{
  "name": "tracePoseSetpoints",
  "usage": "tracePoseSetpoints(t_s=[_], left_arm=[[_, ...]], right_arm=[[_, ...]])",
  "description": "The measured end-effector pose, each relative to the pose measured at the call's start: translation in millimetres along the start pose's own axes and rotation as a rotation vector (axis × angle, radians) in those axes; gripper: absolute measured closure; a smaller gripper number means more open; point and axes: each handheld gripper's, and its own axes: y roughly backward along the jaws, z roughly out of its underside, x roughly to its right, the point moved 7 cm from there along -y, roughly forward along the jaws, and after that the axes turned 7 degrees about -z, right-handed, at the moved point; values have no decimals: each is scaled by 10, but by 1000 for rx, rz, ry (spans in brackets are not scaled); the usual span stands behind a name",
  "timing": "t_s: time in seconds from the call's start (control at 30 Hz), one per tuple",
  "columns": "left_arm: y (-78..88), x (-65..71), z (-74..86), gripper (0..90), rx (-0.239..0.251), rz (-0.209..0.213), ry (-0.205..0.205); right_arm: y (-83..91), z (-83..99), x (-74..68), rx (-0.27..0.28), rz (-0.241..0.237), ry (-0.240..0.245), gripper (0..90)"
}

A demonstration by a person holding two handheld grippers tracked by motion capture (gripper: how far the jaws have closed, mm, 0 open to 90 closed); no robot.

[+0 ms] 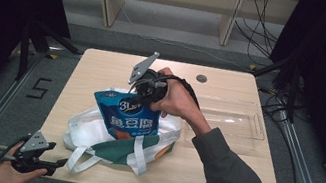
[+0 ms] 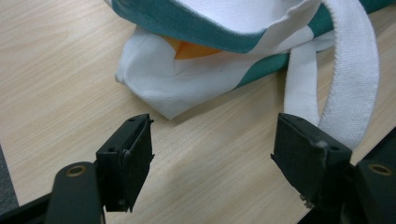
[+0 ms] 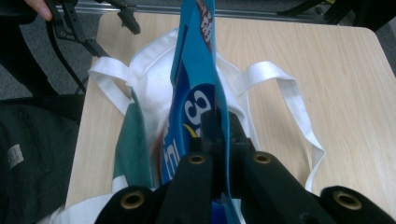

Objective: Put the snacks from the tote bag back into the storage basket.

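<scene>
a: snack pouch, the blue one, stood upright in the mouth of the tote bag. nearest the person, at the table's front left corner, the left gripper held nothing; its jaws were wide apart just short of the bag's white corner and one handle.

b: and farther in?

a: the right gripper had its jaws pinched tight on the pouch's top edge, the pouch's lower end down inside the bag. beyond that lay a clear tray, then bare tabletop.

b: so what could have gone wrong?

a: i judged the grip thin: just a flat seam between the pads. a tug sideways could have let the pouch slip and drop. also the bag's mouth was slack, with nobody holding it open, so the rim could have caught the pouch or dragged the whole bag along.
</scene>
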Motion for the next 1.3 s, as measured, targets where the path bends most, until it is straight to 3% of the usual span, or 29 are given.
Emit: tracePoseSetpoints(t_s=[0.17,0.23,0.27,0.3,0.33,0.43,0.47,0.5,0.53,0.57,0.63,0.67,0.7,0.73,0.8,0.9,1.07,1.13,1.17,1.2,1.23,1.3], left_arm=[[-16,-4,-12,278,27,-7,15],[-1,-20,4,277,4,-10,-10],[-6,-11,-2,277,13,-10,0],[-4,-3,-8,277,15,-11,12],[-2,-5,-9,276,15,-11,9],[-12,-6,-8,274,20,-14,11],[-4,-18,1,274,9,-11,-7],[-2,-23,4,274,5,-11,-13],[2,-26,8,274,-2,-12,-15],[-4,-26,5,274,7,-12,-14],[-18,-31,3,274,8,-22,-1],[-24,-10,4,274,12,-11,29],[0,-47,22,274,-13,-19,-17],[-3,-36,13,274,-2,-14,-3],[1,-40,12,274,0,-16,-6],[-20,-14,5,274,11,-15,26],[-24,-41,10,274,6,-30,3],[-24,-26,16,274,4,-23,22],[-29,-26,17,274,5,-26,25],[-27,-26,15,274,5,-27,23],[-24,-35,12,274,6,-29,8],[-30,-27,14,274,7,-28,19]], right_arm=[[52,-43,-9,9,8,5,900],[97,-68,-34,4,5,-18,900],[115,-100,-8,9,17,25,900],[144,-109,-41,4,14,-12,900],[197,-173,18,13,39,75,900],[254,-198,1,11,40,47,900],[310,-232,-15,11,47,29,900],[310,-232,-15,11,47,29,900],[347,-264,4,14,55,59,900],[381,-287,-6,17,53,49,900],[467,-348,11,24,71,67,900],[505,-378,5,32,66,63,900],[558,-394,-2,26,78,33,900],[651,-446,16,29,92,51,900],[697,-457,8,30,102,37,900],[818,-489,2,35,110,42,900],[1050,-493,10,39,165,44,900],[1217,-475,10,29,188,52,900],[1217,-475,10,29,188,52,900],[1328,-457,17,25,210,66,900],[1328,-457,17,25,210,66,900],[1446,-416,4,21,229,43,900]])
